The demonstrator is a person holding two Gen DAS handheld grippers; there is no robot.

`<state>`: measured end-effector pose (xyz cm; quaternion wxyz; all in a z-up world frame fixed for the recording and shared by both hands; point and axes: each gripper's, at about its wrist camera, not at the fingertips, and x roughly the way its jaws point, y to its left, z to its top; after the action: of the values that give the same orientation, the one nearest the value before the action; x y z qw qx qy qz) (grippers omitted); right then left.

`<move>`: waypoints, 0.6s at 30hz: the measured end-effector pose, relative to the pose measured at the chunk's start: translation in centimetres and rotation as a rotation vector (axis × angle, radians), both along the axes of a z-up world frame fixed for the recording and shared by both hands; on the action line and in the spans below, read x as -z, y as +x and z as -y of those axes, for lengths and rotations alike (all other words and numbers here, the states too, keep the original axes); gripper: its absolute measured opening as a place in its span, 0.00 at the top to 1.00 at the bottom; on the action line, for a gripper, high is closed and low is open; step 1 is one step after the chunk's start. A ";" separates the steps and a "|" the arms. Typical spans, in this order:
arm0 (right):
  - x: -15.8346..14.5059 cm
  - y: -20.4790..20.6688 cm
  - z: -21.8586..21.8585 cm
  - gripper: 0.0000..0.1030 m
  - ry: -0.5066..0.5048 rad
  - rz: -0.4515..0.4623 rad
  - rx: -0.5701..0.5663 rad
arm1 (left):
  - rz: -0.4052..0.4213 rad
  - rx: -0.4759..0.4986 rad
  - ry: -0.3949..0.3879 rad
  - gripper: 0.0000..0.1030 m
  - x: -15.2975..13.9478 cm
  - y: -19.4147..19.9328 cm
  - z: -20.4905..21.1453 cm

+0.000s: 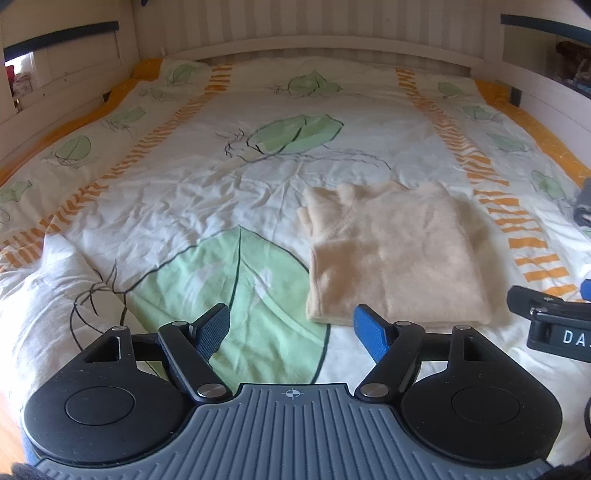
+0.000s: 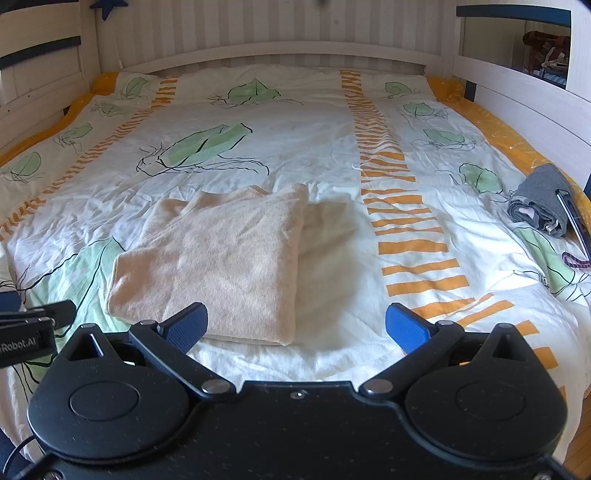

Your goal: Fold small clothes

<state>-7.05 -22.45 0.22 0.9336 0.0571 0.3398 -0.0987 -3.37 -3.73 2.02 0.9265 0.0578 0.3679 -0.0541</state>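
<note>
While both cameras look down the same bed, they don't catch quite the same stuff. So the folded cream fuzzy knit sweater (image 1: 397, 254) lies flat on the white duvet cover with green leaf prints and orange dashed stripes (image 1: 207, 192), near the foot end and close to both tools. From the left wrist view the left gripper (image 1: 291, 334) sits low over a big green leaf print with its blue-padded fingers (image 1: 369, 332) spread wide apart, nothing between them, and the sweater is just ahead and off to its right. That view also catches a bit of the right gripper's black body at the right edge, with a "DA" label on it. The right wrist view shows the right gripper (image 2: 297, 326) also with its tongs apart and empty, its left finger tip overlapping the sweater's near edge in the picture, though I can't tell if it actually touches. Only this view really shows the rolled-up dark grey garment (image 2: 541, 201) sitting near the right edge of the bed, well apart from the sweater; the left camera only gets a blurry sliver of it. Both views show the white slatted wooden bed frame (image 2: 258, 33) at the far end.
</note>
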 end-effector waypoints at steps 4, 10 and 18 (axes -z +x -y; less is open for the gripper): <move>0.0 -0.2 0.1 0.01 0.011 0.006 0.003 | -0.038 -0.003 -0.010 0.29 0.4 0.2 0.0; -0.1 -0.1 0.1 0.01 0.016 0.005 -0.002 | -0.049 -0.008 0.002 0.29 0.6 0.2 0.0; -0.2 -0.1 -0.1 0.01 0.015 0.007 -0.007 | -0.053 -0.003 0.004 0.29 0.6 0.2 0.1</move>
<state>-7.14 -22.32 0.38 0.9347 0.0634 0.3373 -0.0927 -3.14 -3.83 1.45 0.9164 0.0576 0.3925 -0.0535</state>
